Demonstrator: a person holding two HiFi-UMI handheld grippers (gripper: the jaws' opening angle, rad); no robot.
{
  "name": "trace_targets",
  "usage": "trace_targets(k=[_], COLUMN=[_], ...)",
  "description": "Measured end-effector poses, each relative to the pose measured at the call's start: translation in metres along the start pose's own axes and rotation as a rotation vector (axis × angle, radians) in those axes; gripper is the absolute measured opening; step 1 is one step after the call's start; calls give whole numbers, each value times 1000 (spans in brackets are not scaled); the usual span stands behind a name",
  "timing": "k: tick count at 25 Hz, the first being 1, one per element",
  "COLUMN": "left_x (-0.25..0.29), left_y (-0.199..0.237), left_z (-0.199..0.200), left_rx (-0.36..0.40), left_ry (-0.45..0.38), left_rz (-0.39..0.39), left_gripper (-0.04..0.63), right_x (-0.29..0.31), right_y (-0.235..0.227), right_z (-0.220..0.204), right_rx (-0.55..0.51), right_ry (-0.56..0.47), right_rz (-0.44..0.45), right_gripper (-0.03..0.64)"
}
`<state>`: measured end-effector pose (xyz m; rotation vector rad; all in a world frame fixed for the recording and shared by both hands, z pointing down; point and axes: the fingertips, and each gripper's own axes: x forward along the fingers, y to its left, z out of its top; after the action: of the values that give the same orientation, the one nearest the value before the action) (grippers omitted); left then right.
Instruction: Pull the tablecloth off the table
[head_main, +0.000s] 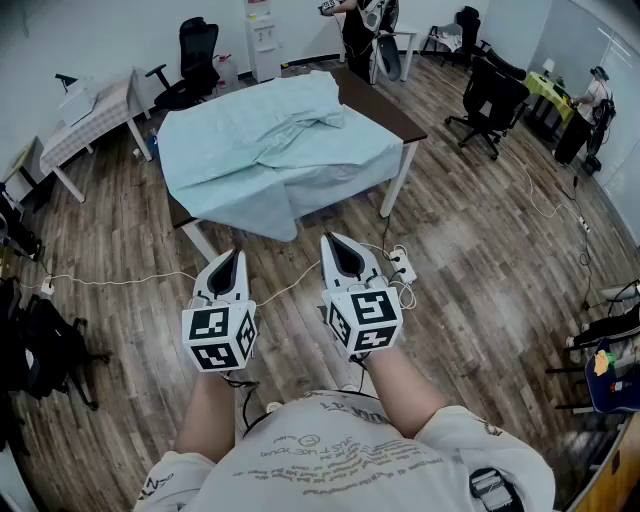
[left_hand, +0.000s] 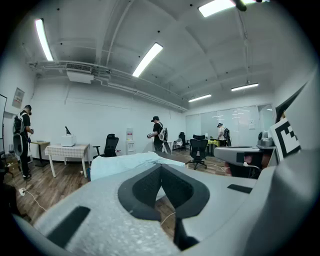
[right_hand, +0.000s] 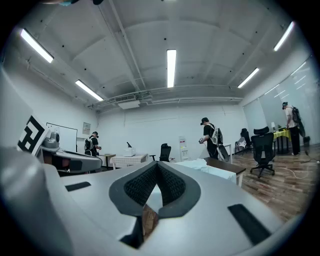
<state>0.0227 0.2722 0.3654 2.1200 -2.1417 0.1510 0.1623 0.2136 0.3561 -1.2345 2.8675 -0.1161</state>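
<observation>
Two grippers are held side by side above the floor (head_main: 480, 260), short of the table (head_main: 392, 117); the left gripper (head_main: 232, 256) has its jaws closed with nothing between them; the right gripper (head_main: 336, 242) is the same, jaws together and empty. The tablecloth (head_main: 270, 150) (pale blue-green, rumpled) lies on the table ahead of both, well apart from them; it covers most of the top and hangs over the near edge and left corner; a bunched fold runs across it; a dark strip of tabletop shows bare along the right side. A power strip (head_main: 403, 266) lies on the floor near the right gripper.
</observation>
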Motion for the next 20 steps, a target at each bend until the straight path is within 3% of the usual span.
trace_targets(k=[7,20], left_x=[-44,-85], left_y=[51,104], left_z=[0,-10], left_rx=[4,0], left_ry=[-12,-29], left_rz=[-17,-76], left_gripper=[14,14], right_x=[-1,-1], right_y=[60,130], right_z=[4,-9], right_rx=[-1,11], right_ry=[-9,-15], right_rz=[-49,-133], right_gripper=[11,14])
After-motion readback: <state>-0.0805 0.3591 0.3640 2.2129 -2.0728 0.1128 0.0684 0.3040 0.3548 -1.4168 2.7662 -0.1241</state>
